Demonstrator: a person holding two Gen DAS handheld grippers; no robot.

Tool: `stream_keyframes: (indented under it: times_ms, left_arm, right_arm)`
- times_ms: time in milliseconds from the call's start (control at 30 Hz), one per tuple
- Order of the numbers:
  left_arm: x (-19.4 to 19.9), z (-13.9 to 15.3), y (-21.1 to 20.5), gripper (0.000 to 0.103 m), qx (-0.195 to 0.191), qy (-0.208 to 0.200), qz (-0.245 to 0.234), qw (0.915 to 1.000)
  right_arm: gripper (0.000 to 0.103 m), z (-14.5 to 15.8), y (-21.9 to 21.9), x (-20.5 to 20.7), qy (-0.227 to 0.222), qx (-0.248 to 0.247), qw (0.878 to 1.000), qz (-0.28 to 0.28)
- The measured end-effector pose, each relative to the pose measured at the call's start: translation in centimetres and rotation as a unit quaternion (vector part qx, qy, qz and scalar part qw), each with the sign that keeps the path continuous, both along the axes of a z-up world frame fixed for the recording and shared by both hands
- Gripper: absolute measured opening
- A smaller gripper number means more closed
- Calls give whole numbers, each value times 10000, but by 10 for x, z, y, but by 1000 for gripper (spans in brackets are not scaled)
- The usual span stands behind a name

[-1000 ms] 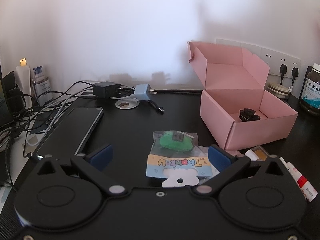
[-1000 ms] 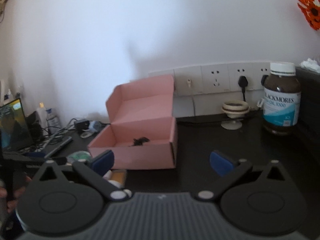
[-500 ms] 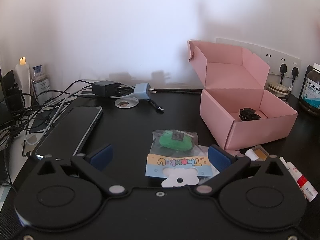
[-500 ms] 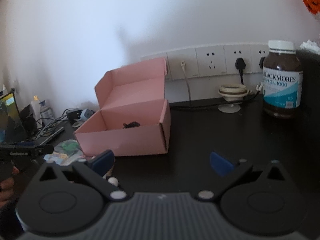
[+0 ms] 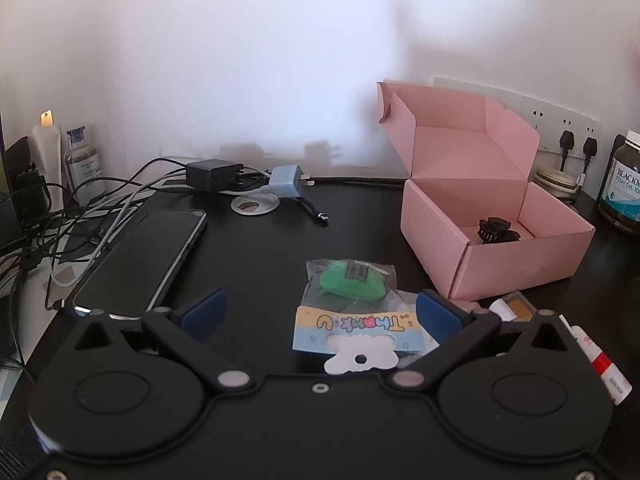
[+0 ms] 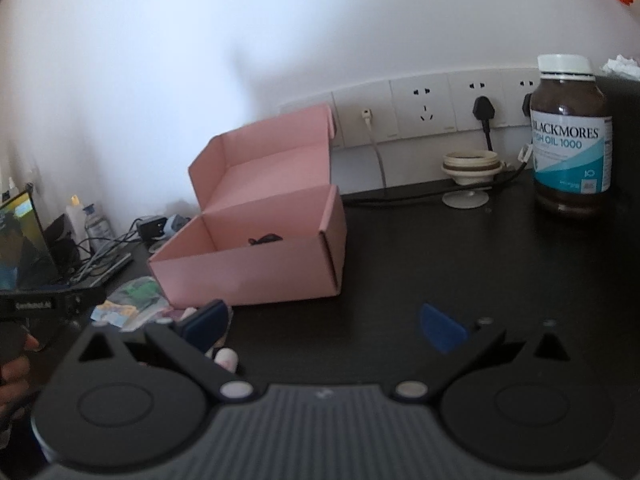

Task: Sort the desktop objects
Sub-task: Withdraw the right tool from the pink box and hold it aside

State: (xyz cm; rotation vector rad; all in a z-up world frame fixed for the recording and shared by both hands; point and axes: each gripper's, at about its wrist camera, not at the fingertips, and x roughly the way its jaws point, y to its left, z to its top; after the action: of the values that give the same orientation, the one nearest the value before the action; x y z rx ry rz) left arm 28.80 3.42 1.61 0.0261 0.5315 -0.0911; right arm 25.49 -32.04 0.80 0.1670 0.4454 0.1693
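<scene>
Desk (image 5: 272,248): black top, wall right behind it. Ahead of the left tongs (image 5: 320,310) there is a bare strip running to the back, bounded left by the phone (image 5: 140,256) and right by the pink box (image 5: 492,240). Cables (image 5: 80,216), black charger (image 5: 214,174) and blue plug (image 5: 286,182) crowd the far-left corner. Ahead of the right tongs (image 6: 324,322) the desk is bare out to the bottle (image 6: 570,136) and a small cream stand (image 6: 470,178) by the wall sockets (image 6: 424,110).

Box: lid flipped up toward the wall, top open, sits ahead-right of the left tongs and ahead-left of the right ones. A black hair clip (image 5: 496,230) lies on its floor near the front-right wall.

Packet (image 5: 352,304): clear bag, green lump inside, blue-yellow "Thank U" header card with a white hang tab. Lies flat between the left fingers, nearer the right finger, card end toward the camera; not touching either pad as far as I can tell. Just right of that finger: a small amber case (image 5: 516,306) and a red-white tube (image 5: 600,360), both near the box's front corner.

Left tongs: wide apart, level, low over the desk, holding nothing.
Right tongs: wide apart, empty, pointed past the box's right end. Left finger (image 6: 208,324) overlaps the clutter at the box front; view is blurred, contact unclear. The hand (image 6: 16,360) gripping the left tool's handle shows at the far left of the right view.
</scene>
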Motion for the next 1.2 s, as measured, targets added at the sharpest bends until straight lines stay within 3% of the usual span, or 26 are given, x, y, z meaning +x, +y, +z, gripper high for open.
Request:
stream_keyframes:
  times_ms: [300, 400, 533, 1200]
  left_arm:
    - [-9, 2, -2, 103, 7, -55, 241, 9997]
    - [-11, 3, 0, 103, -83, 43, 383, 9992]
    - [-16, 1, -3, 103, 89, 81, 523, 9986]
    - [-39, -1, -12, 103, 231, 126, 647, 9976]
  right_arm:
    - [102, -3, -9, 1, 101, 289, 9995, -90]
    - [102, -3, -9, 1, 108, 256, 9996, -108]
    - [102, -3, -6, 2, 184, 146, 9997, -97]
    - [102, -5, -9, 2, 261, 240, 9993, -111]
